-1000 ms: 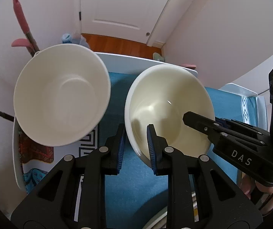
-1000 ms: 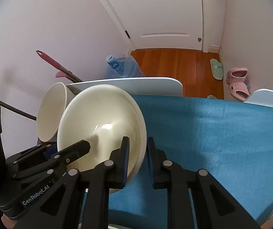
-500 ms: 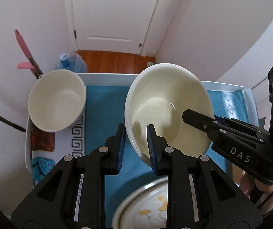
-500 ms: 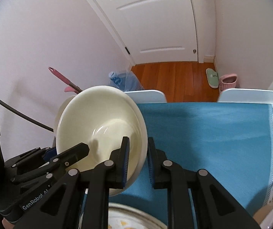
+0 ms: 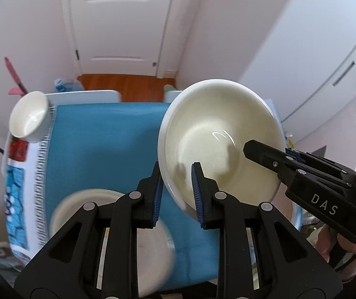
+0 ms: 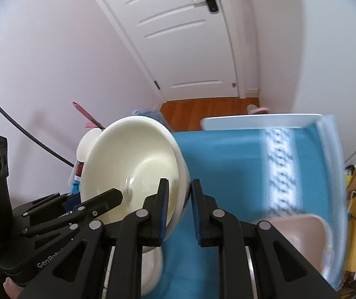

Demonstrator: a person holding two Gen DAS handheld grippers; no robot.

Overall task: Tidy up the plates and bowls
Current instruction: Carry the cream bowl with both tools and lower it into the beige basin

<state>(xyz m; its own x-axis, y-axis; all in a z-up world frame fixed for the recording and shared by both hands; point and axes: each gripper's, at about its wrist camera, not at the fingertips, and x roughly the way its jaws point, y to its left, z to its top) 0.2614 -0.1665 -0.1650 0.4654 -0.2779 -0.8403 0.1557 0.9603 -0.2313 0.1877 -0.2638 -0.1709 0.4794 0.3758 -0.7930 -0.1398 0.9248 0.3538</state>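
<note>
Carrying cream bowl [image 5: 222,139] above plate [image 5: 108,224] | left gripper [image 5: 175,194], right gripper [image 6: 179,210] both clamping its rim | stacking pending; white bowl [image 5: 28,117] untouched

In the left wrist view, the plate [image 5: 108,226] at seven o'clock is smeared by blur and half hidden behind the left tongs [image 5: 176,194], so any pattern on it cannot be read. The white bowl [image 5: 28,118] at ten o'clock is soft too. In the right wrist view, the cream bowl [image 6: 130,172] covers most of that white bowl, the pink tub [image 6: 300,236] at five o'clock is blurred and cut by the tongs, and the tabletop [image 6: 227,164] cloth's pattern is streaked.
</note>
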